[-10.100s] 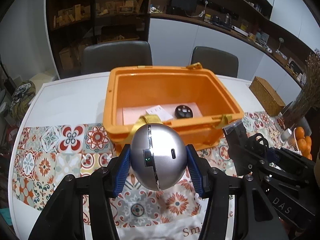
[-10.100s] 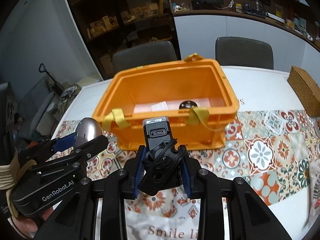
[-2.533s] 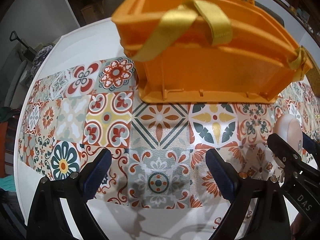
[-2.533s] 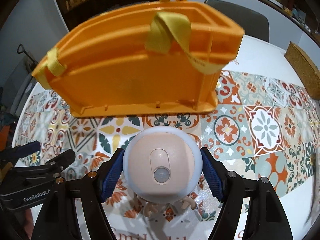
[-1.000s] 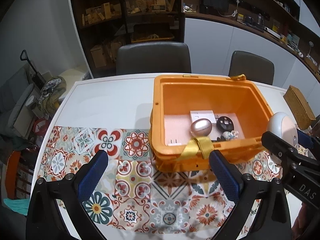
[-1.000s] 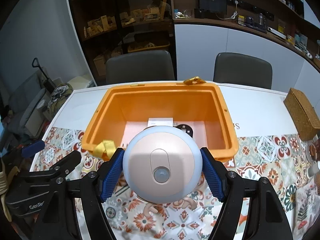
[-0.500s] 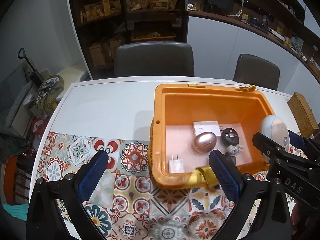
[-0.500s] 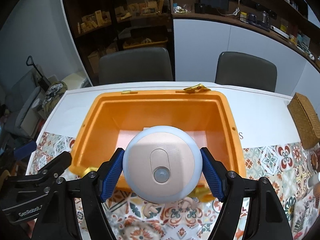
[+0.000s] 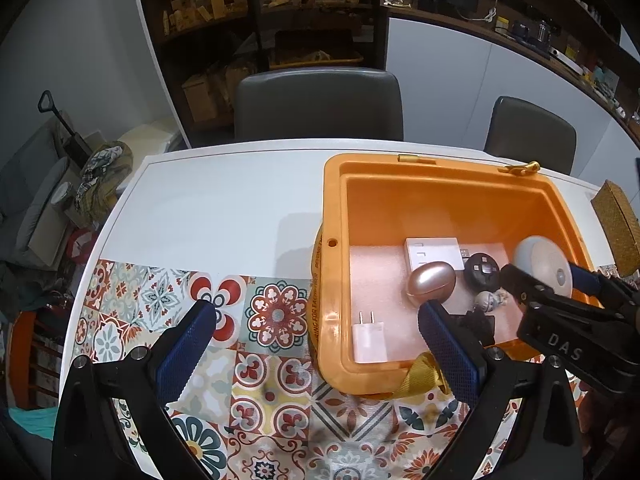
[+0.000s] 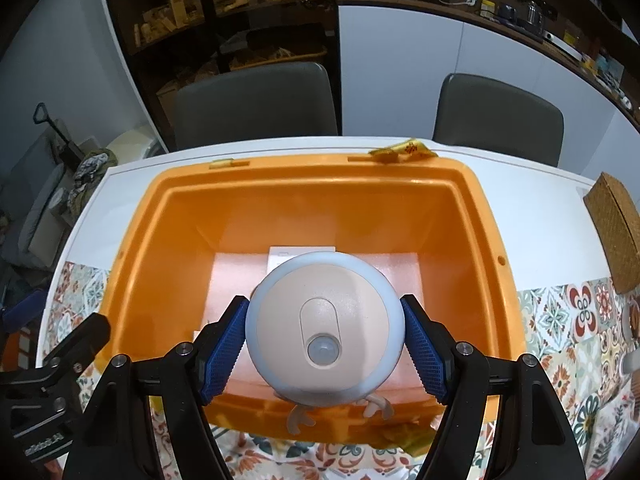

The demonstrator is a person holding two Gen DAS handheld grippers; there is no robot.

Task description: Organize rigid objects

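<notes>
My right gripper (image 10: 323, 340) is shut on a round pale night light (image 10: 324, 330) with a sensor window on its face, held above the open orange crate (image 10: 168, 200). The left wrist view shows that light (image 9: 542, 266) over the crate's right side. Inside the crate (image 9: 332, 184) lie a rose-gold egg-shaped case (image 9: 431, 286), a white box (image 9: 432, 251), a black round device (image 9: 483, 272), a small figurine (image 9: 490, 301) and a white plug (image 9: 369, 340). My left gripper (image 9: 316, 348) is open with nothing between its fingers, at the crate's near left corner.
The crate stands on a white table (image 9: 224, 208) with a patterned tile mat (image 9: 160, 300). A woven box (image 10: 618, 236) sits at the right. Two grey chairs (image 9: 318, 104) stand behind the table. A yellow strap (image 9: 422, 376) hangs over the crate's near rim.
Both grippers have moved forward and lower toward the crate. The night light now hangs over the crate's inside instead of before its near wall.
</notes>
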